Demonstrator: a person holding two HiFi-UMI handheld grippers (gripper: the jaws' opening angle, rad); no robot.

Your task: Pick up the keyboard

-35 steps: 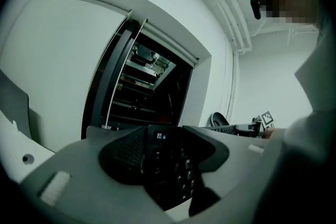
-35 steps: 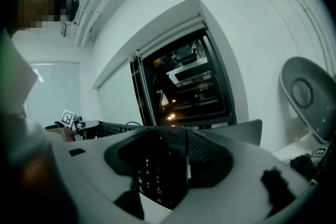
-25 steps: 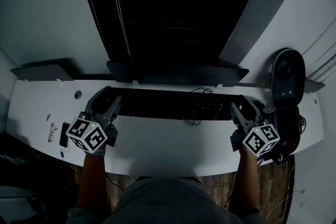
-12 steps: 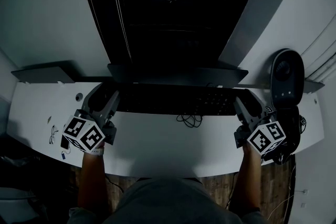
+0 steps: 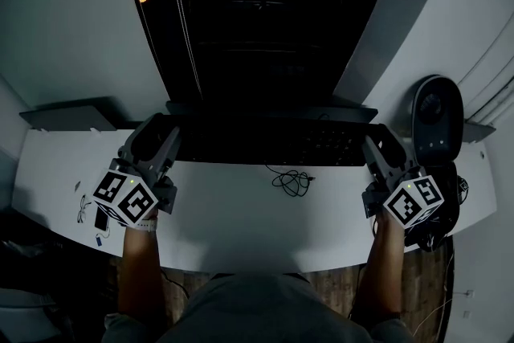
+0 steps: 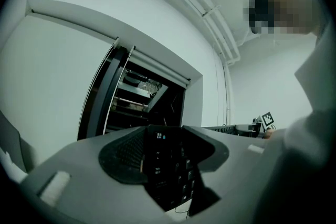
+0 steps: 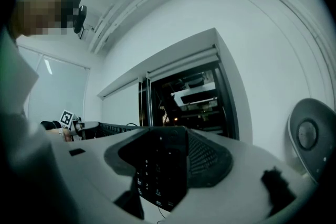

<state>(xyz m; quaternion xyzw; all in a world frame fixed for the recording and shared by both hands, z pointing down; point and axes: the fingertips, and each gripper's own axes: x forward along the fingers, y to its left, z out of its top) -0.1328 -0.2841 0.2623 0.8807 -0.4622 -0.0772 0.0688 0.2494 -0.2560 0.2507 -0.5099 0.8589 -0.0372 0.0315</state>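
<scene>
The black keyboard (image 5: 273,142) hangs level above the white desk (image 5: 241,229), held by its two short ends. My left gripper (image 5: 163,144) is shut on its left end, my right gripper (image 5: 374,149) on its right end. In the left gripper view the keyboard's end (image 6: 167,165) fills the gap between the grey jaws, keys facing me. The right gripper view shows the other end (image 7: 159,171) clamped the same way. The keyboard's thin black cable (image 5: 291,181) lies coiled on the desk below it.
A tall dark open cabinet (image 5: 265,28) stands behind the desk, with a dark shelf (image 5: 273,112) at its foot. A grey oval speaker (image 5: 438,120) and black gear (image 5: 450,201) sit at the desk's right end. Small items (image 5: 84,203) lie at the left end.
Both grippers have risen together with the keyboard between them. The keyboard has come up off the desk, and the coiled cable beneath it has come into plain view.
</scene>
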